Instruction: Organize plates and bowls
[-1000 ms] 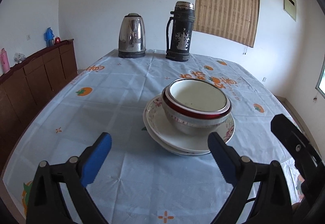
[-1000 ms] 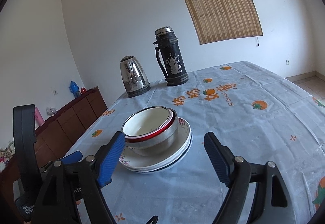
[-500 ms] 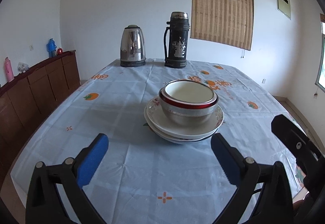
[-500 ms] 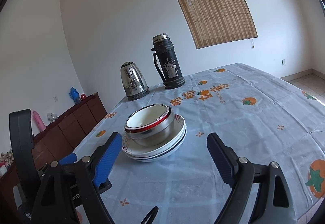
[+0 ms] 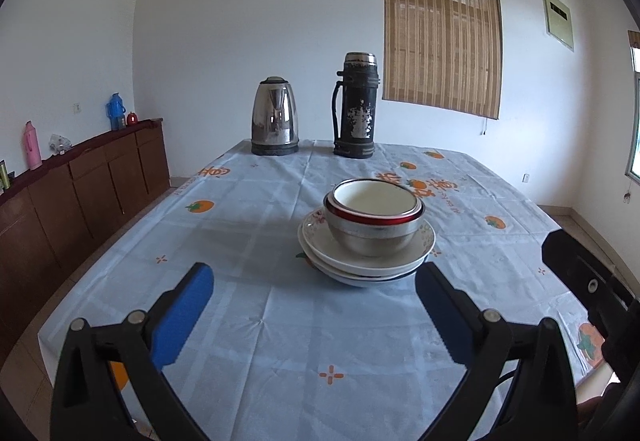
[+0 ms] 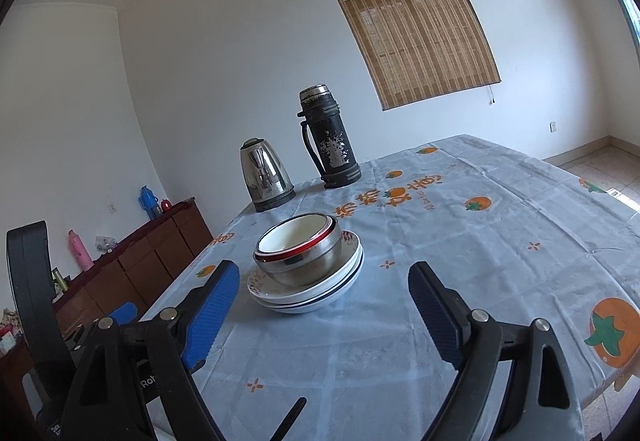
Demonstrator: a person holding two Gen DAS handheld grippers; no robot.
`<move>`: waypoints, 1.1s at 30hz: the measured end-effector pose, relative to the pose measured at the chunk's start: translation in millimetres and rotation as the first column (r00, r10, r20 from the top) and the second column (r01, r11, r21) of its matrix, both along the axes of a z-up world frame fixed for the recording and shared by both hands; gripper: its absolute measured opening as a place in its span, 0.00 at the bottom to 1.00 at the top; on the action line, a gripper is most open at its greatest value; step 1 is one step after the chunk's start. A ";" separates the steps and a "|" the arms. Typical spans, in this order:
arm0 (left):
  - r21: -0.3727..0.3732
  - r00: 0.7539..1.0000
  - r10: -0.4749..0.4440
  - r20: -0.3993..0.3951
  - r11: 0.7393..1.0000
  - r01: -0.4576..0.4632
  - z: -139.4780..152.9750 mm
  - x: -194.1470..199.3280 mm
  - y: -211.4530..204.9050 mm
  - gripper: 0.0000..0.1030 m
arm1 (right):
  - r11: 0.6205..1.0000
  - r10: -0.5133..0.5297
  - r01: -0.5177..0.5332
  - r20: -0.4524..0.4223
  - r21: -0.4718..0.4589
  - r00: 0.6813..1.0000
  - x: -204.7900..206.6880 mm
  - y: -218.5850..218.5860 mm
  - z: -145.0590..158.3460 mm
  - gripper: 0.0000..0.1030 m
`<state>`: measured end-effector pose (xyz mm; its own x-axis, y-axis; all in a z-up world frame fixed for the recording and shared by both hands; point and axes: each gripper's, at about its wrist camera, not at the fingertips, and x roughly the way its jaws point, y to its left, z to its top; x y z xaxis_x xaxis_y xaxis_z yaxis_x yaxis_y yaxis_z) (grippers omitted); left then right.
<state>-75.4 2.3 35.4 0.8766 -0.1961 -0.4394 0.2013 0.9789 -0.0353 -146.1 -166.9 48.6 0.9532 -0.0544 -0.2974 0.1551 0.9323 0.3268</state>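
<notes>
Left wrist view shows your left gripper [image 5: 314, 307] spread wide and empty; your right gripper [image 6: 324, 303] is likewise spread, holding nothing. Bowls [image 5: 374, 221] sit nested on stacked plates [image 5: 366, 265] mid-tabletop, well short of the kettle [image 5: 275, 116] and flask [image 5: 356, 106] at the far edge. You look finished; next, just keep clear. How many bowls and plates are stacked is hard to tell.

Orange characters, seemingly Chinese, on tablecloth [image 5: 360, 321].
</notes>
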 end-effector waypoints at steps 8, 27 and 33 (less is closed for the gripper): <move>0.015 0.999 0.010 0.033 1.000 -0.010 4.2 -6.5 0.7 1.00 | 0.999 -0.019 0.020 0.041 -0.035 0.999 -11.0 7.6 9.5 0.86; 0.022 0.999 0.023 0.043 0.999 -0.024 6.4 -6.2 2.6 1.00 | 1.000 -0.015 0.015 0.029 -0.026 0.999 -9.7 6.6 7.8 0.86; 0.030 0.997 0.042 0.059 0.999 -0.043 8.9 -6.5 4.6 1.00 | 0.999 -0.020 0.021 0.038 -0.025 0.999 -11.4 5.4 9.1 0.86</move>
